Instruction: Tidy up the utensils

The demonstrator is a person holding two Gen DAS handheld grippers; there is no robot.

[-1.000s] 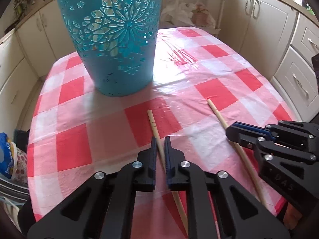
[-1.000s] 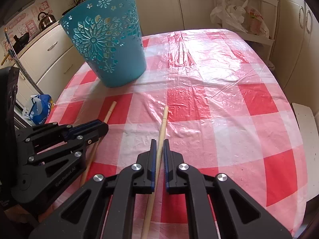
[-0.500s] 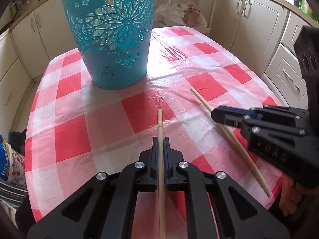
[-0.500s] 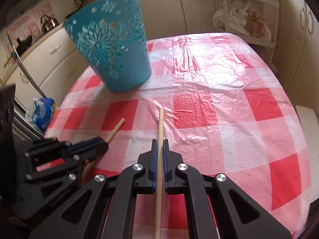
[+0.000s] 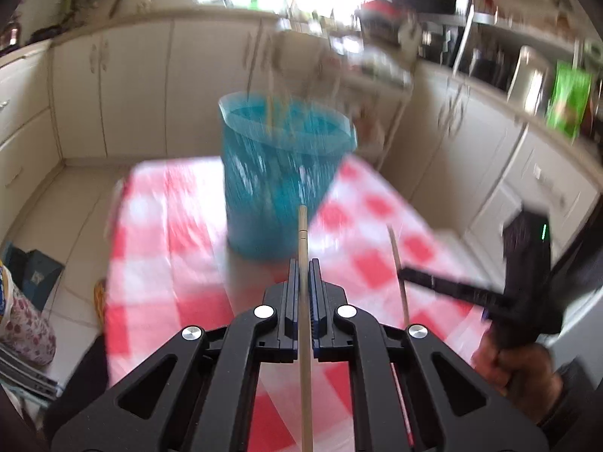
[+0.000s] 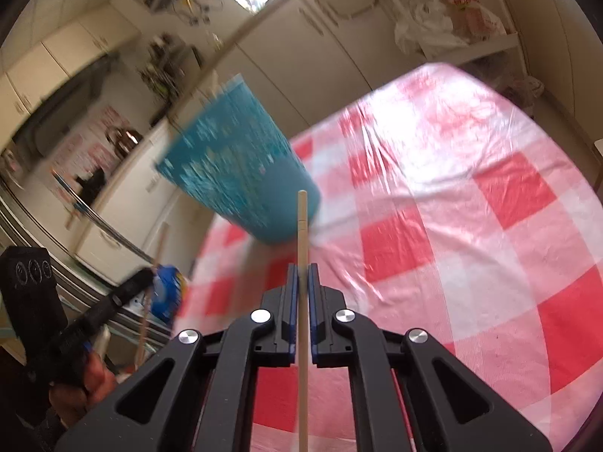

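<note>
The left hand-held gripper (image 5: 302, 275) clamped one wooden chopstick (image 5: 303, 324) and the right hand-held gripper (image 6: 302, 278) another chopstick (image 6: 302, 312), both raised above the surface (image 6: 471, 203), before the blue basket (image 5: 279, 177).

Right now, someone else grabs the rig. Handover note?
Left gripper: shut on the left chopstick, lifted clear of the checked tablecloth, tip aimed toward the blue bin.
Right gripper: shut on the right chopstick, also raised, tip near the bin's base in its own view.
Blue bin: upright on the table's far side; both views are motion-blurred.
Done: both chopsticks picked up, none visible on the cloth.
Left: carry both over the bin's rim, drop them in, release. Judge the rim height carefully; blur hides the exact gap.
</note>
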